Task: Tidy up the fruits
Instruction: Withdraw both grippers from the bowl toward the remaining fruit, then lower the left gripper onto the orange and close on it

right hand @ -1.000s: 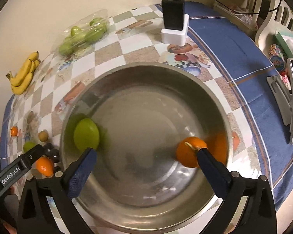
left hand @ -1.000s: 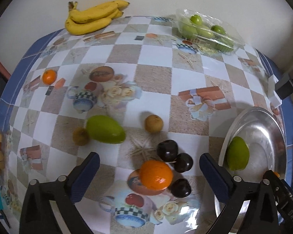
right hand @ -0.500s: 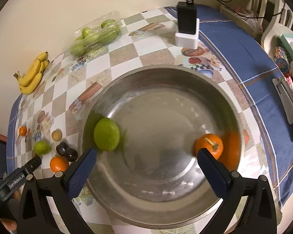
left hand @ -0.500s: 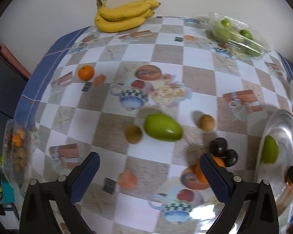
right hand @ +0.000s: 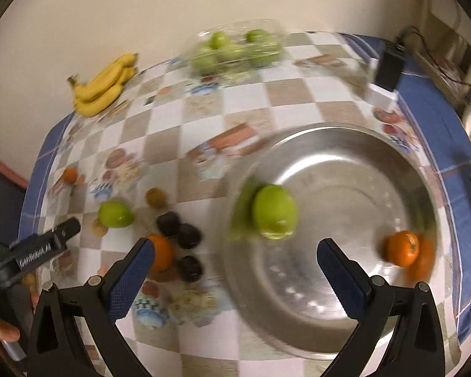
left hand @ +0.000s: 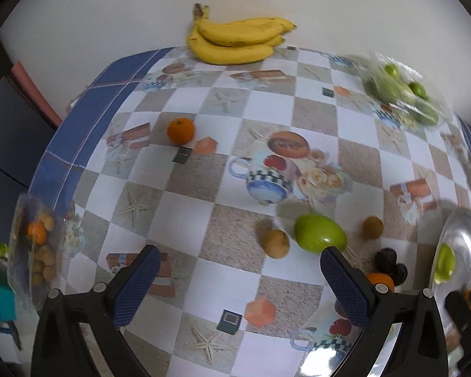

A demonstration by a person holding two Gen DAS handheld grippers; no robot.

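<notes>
A steel bowl [right hand: 345, 323] holds a green fruit [right hand: 274, 212] and an orange [right hand: 402, 248]. On the checked tablecloth lie a green mango [left hand: 320, 233], two small brown fruits [left hand: 274, 243] [left hand: 372, 227], dark plums [left hand: 386, 256], an orange [left hand: 380, 280] beside them, and a lone orange [left hand: 180, 130] farther left. My left gripper [left hand: 235, 282] is open and empty above the cloth, left of the mango. My right gripper [right hand: 235, 270] is open and empty over the bowl's left rim.
Bananas [left hand: 235, 42] lie at the far edge by the wall. A clear bag of green fruit [left hand: 402, 94] sits at the back right. A plastic box of small fruit [left hand: 36, 248] is at the left edge. A black charger [right hand: 387, 72] stands behind the bowl.
Both grippers have swung left and pulled back. The left view now centres on the table's left half, with the bowl at its right edge. The right view now shows the fruits beside the bowl.
</notes>
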